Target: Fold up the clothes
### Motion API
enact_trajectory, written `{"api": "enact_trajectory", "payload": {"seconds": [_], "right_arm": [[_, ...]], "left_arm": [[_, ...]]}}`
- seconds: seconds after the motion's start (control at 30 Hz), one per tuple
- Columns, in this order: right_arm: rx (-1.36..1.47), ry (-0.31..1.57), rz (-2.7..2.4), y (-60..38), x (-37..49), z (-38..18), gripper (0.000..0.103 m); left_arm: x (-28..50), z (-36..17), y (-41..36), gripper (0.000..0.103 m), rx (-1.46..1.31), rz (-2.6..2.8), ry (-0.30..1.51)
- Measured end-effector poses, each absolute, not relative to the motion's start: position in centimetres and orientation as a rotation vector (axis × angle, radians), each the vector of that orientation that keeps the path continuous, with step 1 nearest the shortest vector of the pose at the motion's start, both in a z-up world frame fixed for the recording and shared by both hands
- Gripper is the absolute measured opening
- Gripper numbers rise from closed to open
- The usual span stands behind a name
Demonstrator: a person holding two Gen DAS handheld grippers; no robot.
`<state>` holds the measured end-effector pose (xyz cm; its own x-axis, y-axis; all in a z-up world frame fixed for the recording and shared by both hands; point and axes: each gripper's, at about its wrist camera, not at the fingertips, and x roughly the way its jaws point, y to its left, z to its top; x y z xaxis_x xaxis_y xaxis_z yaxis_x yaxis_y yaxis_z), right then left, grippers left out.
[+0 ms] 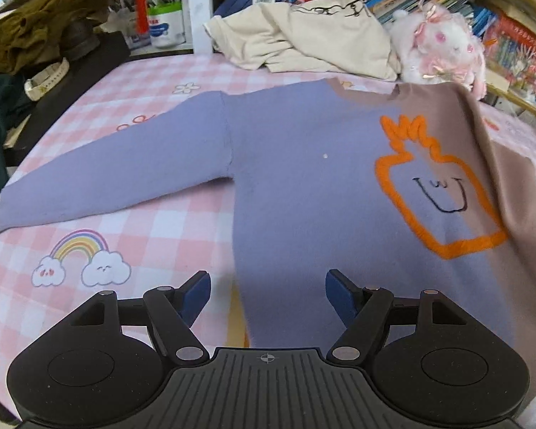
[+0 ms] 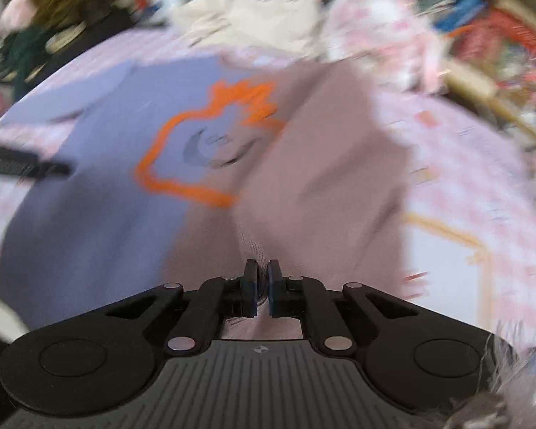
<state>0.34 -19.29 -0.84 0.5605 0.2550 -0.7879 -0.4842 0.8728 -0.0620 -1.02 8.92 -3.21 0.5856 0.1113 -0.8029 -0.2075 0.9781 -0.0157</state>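
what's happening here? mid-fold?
Yes, a fold is underway. A purple-and-brown sweater lies on the pink checked bed. The right claw is shut on the sweater's brown side, lifting it over the front; that view is motion-blurred. The left claw is open above the purple hem, holding nothing. The purple sleeve lies unfolded.

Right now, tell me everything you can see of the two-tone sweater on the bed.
The sweater is soft knit, lavender on one half and brownish-mauve on the other, with an orange outlined crowned face on the chest. It lies front up on the pink checked sheet, its lavender sleeve spread flat outward. The mauve side is lifted and folding over the body, pinched by the shut right hand-held gripper. The left hand-held gripper hovers open over the hem.
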Motion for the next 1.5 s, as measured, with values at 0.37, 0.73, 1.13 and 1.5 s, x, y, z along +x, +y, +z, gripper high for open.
{"api": "enact_trajectory", "payload": {"seconds": [0.37,0.73,1.13,1.5], "right_arm": [[-0.538,0.707,0.083,-31.8,8.3,2.4,0.005],[-0.627,0.837,-0.055,-38.1,13.7,-1.5,0.005],[-0.426,0.839,0.054,-37.4,12.0,-1.1,0.040],[-0.183,0.934,0.298,-28.3,2.8,-2.2,0.053]], "left_arm": [[-0.9,-3.2,6.5,0.073,-0.049,0.233,0.953],[-1.3,-2.8,4.8,0.073,0.015,0.260,0.951],[-1.5,-2.6,5.9,0.073,0.002,0.290,0.939],[-0.9,-3.0,8.1,0.073,-0.030,0.237,0.901]]}}
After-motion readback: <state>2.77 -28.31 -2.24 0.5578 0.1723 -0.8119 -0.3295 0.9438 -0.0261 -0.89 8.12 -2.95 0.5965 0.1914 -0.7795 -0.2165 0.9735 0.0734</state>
